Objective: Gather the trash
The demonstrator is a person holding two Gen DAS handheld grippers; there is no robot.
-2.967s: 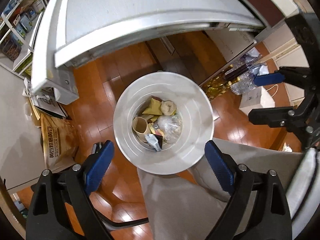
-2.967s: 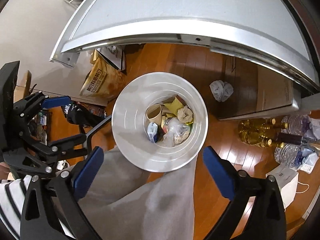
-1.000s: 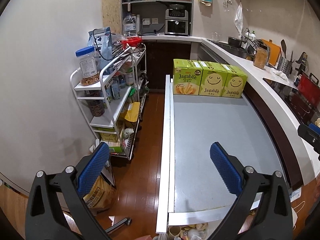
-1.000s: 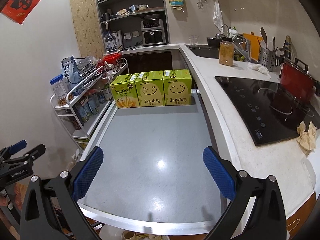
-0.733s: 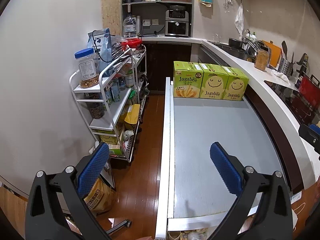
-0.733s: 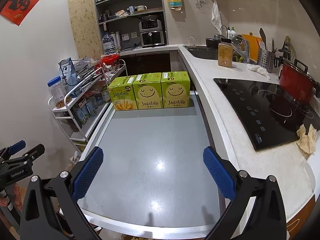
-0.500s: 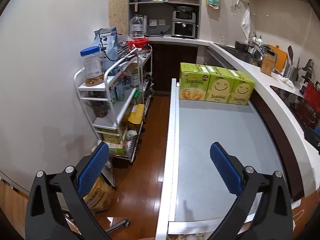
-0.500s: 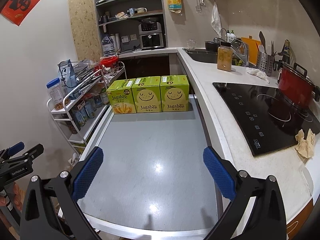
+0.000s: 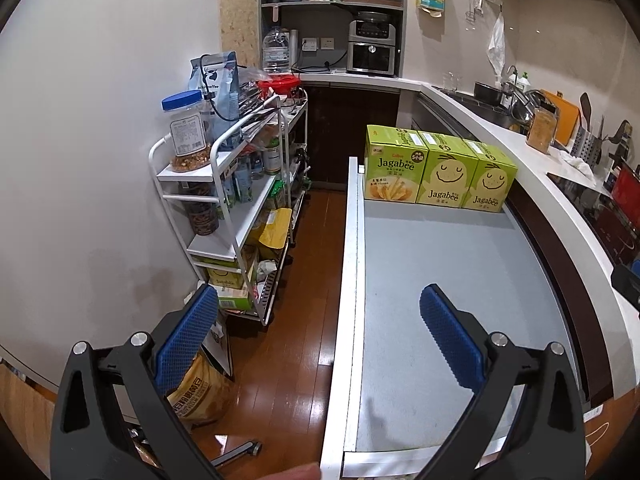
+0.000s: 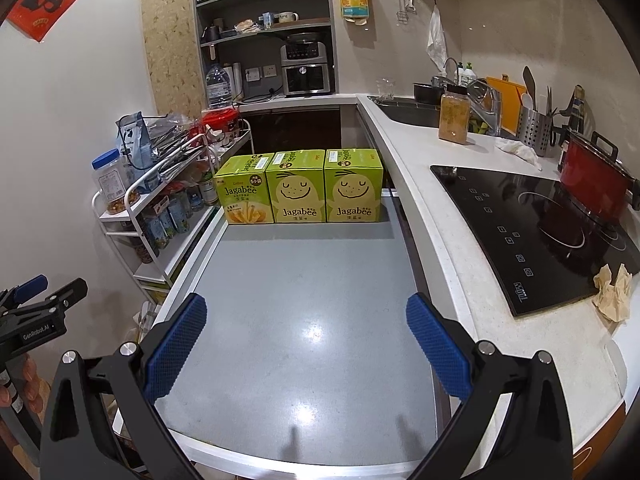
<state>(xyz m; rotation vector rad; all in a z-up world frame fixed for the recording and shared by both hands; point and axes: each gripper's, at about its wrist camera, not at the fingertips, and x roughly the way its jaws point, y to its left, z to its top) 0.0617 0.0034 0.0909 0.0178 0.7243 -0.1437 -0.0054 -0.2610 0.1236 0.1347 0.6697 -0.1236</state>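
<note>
Both grippers – left gripper, right gripper – hover with jaws wide open, empty, likely scanning for trash. Crumpled tissue sits at right edge of the right view, on the white tabletop beside the cooktop – probable next pick. Three boxes centre frame, probably not trash.

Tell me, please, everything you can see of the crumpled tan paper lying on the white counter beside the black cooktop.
The crumpled tan paper is a wrinkled, napkin-like wad, beige to pale brown, with two raised, folded peaks and ragged edges. It lies loose on the white counter, by the near right corner of the black cooktop; whether it touches the glass edge I cannot tell. Nothing rests on it, and neither gripper is near it. It shows only in the right wrist view.
</note>
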